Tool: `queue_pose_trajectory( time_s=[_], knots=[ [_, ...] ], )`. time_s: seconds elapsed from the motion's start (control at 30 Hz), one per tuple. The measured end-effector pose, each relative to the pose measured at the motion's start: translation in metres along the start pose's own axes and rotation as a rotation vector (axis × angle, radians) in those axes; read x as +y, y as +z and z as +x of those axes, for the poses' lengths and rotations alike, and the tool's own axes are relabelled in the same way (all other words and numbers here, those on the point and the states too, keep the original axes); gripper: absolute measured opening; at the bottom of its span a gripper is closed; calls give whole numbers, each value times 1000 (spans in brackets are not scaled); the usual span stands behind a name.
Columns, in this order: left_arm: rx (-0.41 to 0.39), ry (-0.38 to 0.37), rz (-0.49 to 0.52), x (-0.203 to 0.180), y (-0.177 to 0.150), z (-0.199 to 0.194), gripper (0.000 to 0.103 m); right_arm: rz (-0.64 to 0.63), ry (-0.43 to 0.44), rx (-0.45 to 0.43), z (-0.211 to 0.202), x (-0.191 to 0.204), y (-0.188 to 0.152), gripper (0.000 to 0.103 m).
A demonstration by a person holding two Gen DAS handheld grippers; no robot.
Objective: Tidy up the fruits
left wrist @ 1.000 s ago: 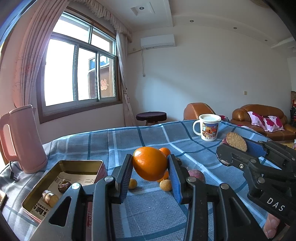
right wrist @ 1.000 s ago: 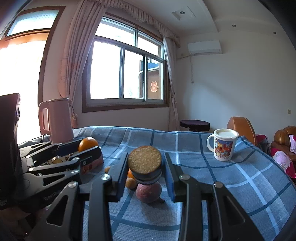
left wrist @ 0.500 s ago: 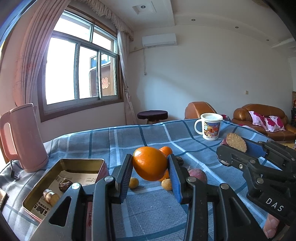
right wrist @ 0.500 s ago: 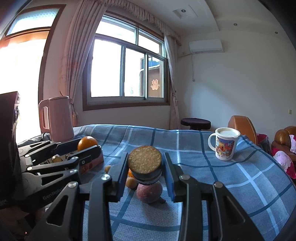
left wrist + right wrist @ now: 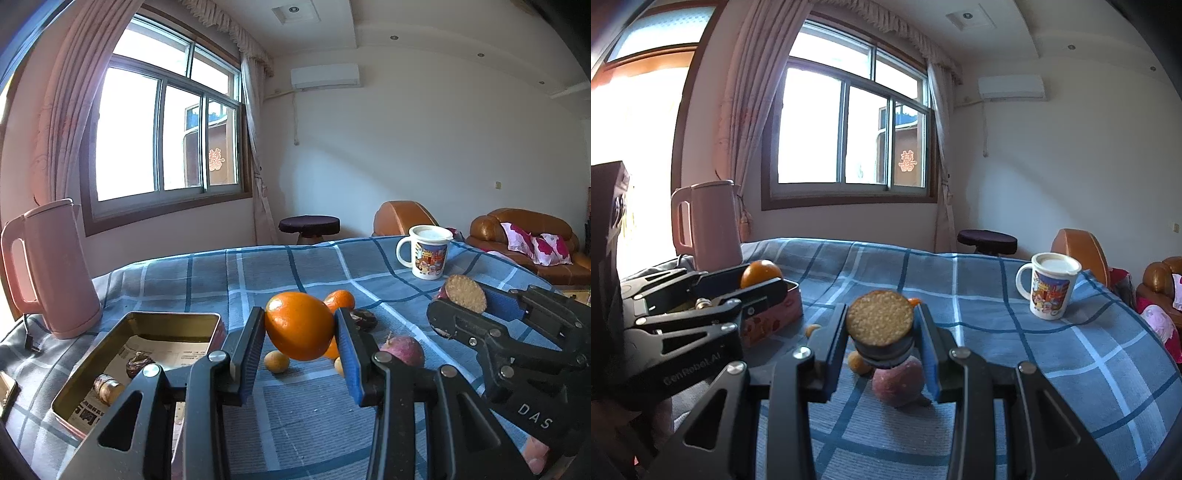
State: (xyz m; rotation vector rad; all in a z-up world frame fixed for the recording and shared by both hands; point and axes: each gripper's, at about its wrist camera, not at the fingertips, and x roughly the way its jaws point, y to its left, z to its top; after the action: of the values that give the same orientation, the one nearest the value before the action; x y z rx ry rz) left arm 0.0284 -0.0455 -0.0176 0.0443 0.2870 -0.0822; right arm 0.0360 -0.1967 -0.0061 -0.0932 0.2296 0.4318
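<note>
An orange point(image 5: 299, 325) is clamped in the left gripper point(image 5: 300, 341) above the blue cloth point(image 5: 295, 424), a brown-capped fruit point(image 5: 880, 323) is gripped by the right gripper point(image 5: 881, 341), open tin point(image 5: 140, 354) seen at near left.

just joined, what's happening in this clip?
A person is sorting fruit on a table with a blue checked cloth, one gripper in each hand. The left gripper holds an orange in the air, beside the open tin, which already holds a few small items. The right gripper grips a dark round piece with a rough tan face, above a reddish fruit. More small fruit lies loose on the cloth.
</note>
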Motion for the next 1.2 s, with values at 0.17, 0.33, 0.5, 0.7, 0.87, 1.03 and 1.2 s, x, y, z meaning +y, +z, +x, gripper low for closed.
queue_pose_trajectory(
  time_s=[0.17,0.33,0.5,0.7,0.87,1.03,1.2],
  knots=[
    [15,16,-10,7,0,1,40,-12,20,4,5,6,5,39],
    [21,31,-18,15,0,-1,40,-29,39,4,8,14,12,39],
    [30,60,-36,29,-1,-2,40,-46,66,15,16,25,18,39],
    [49,96,-55,47,-2,-2,40,-65,102,26,26,38,26,39],
    [70,111,-71,61,-3,-1,40,-67,137,30,32,47,33,39],
    [76,137,-77,72,-4,-2,40,-74,165,36,42,58,42,39],
    [86,177,-93,90,-3,-4,40,-100,192,45,50,72,48,39]
  ],
)
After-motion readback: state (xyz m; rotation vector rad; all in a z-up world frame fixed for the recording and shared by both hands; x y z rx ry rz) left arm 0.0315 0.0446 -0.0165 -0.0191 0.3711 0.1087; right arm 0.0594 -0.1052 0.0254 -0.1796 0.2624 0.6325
